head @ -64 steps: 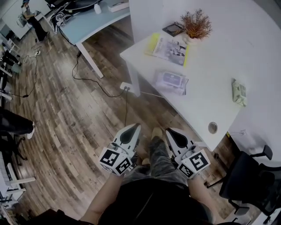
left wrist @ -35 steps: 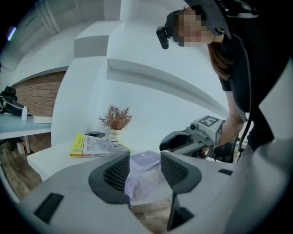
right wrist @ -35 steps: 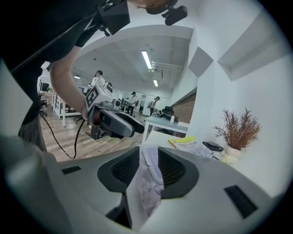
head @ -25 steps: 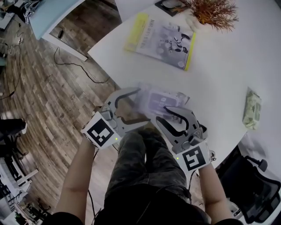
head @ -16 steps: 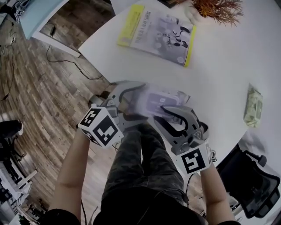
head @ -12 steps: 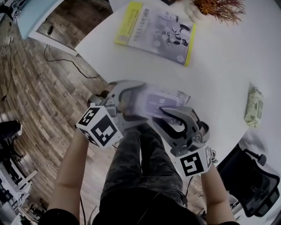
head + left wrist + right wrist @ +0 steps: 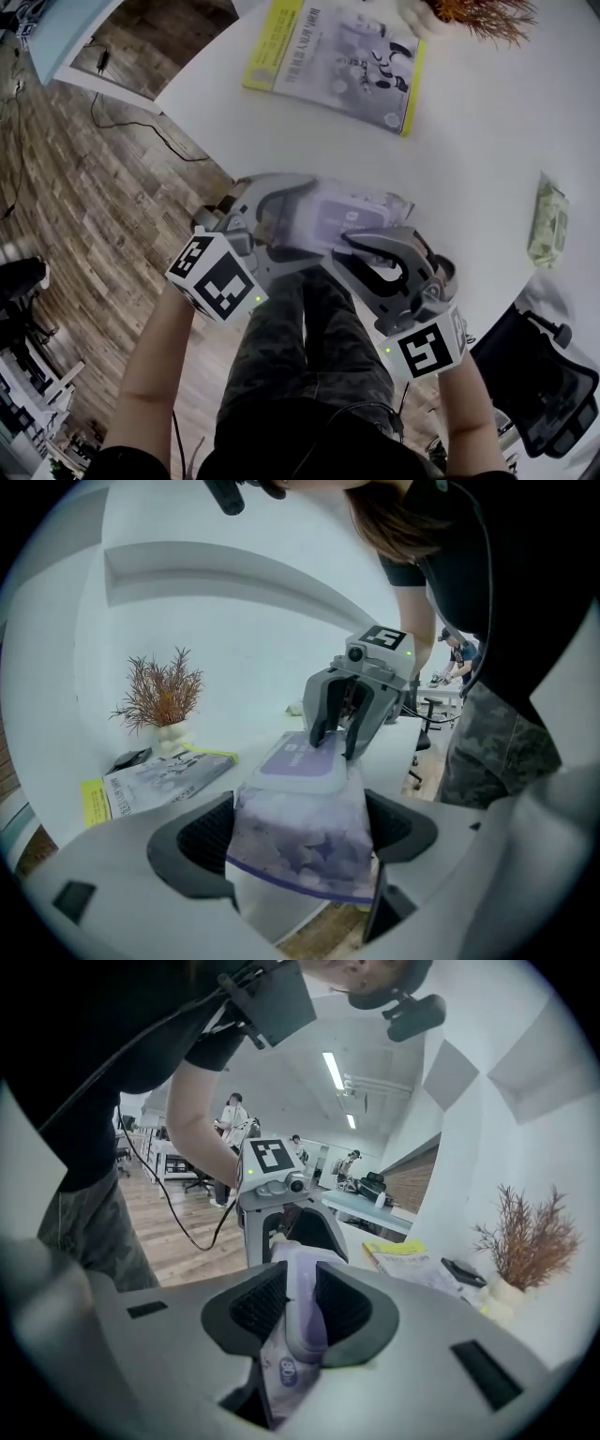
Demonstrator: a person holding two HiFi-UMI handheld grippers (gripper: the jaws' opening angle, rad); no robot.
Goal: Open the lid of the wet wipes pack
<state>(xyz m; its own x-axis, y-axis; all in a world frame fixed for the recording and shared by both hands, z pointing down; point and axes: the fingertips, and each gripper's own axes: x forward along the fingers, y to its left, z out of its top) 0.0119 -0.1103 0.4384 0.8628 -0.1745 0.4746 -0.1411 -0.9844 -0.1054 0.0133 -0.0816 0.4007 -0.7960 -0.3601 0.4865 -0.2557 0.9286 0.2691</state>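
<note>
Since a second before, left gripper had sunk and rolled. Its jaws stood wide, straddling wet wipes pack, near side of yellow booklet. Right gripper jaws were closing, narrow, on lid rim. We judged: clamp pack first, then lift lid gently.

**A:** What does the wet wipes pack look like?

**B:** It is a soft bag, white and purple, with stars on it. On top sits a flat white lid with a purple label.

**A:** Is the lid open?

**B:** No. It lies shut and flat on the pack.

**A:** Where is the pack?

**B:** It lies on the white desk, right at the near edge. 1 end sits between the wide jaws of the left gripper. At the other end, the right gripper has the lid's edge between its jaws, and they are closing on it.
</note>
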